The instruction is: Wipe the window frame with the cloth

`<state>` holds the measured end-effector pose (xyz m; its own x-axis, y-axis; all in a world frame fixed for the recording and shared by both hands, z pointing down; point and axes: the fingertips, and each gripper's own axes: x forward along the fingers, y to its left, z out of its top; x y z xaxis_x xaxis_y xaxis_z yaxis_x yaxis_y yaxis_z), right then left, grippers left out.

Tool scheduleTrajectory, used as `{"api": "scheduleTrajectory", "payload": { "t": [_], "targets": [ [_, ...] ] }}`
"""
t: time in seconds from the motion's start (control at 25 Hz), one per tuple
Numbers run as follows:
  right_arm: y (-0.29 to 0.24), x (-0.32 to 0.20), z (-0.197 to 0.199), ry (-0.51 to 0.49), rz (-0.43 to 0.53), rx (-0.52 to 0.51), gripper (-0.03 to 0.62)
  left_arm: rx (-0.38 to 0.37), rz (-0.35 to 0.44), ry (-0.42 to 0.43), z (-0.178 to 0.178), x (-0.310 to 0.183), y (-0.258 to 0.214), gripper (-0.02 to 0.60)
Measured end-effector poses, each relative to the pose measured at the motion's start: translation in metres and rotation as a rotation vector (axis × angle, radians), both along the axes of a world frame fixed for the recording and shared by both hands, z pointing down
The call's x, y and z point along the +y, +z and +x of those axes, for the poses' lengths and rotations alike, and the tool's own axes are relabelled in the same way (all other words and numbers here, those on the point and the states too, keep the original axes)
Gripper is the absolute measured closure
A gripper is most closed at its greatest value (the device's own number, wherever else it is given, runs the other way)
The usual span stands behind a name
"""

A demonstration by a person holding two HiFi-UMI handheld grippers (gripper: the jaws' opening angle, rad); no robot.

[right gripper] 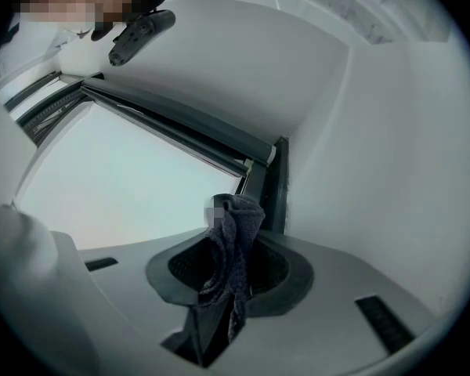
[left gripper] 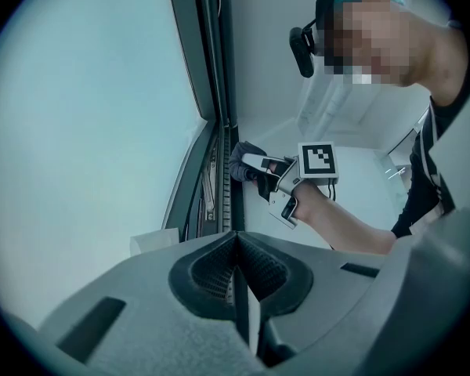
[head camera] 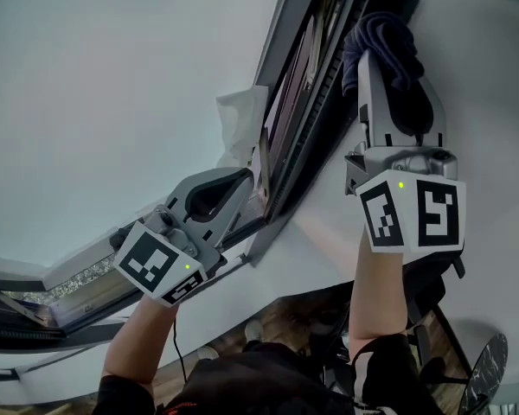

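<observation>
Dark blue-grey knitted cloth (right gripper: 233,241) is sitting bunched in the right tongs (head camera: 379,63), which are clamping tight on it, and it is seemingly pressing against the dark metal window frame (head camera: 316,102) just to its left. That frame is running lengthwise up and away, so wiping likely follows that line. Right arm is reaching high; left tongs (left gripper: 236,245) are hovering shut and empty, lower beside the frame
</observation>
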<state>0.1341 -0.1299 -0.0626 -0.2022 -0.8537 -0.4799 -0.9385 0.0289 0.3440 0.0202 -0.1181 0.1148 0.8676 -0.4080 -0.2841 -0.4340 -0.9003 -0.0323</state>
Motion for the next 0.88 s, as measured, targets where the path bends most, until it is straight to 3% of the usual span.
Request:
{"api": "scheduleTrajectory", "payload": {
  "t": [0.88],
  "targets": [
    [0.073,-0.008,-0.003,0.0,-0.119,-0.036,0.491,-0.042,-0.094,0.013,-0.003,0.009,0.048,0.561]
  ]
}}
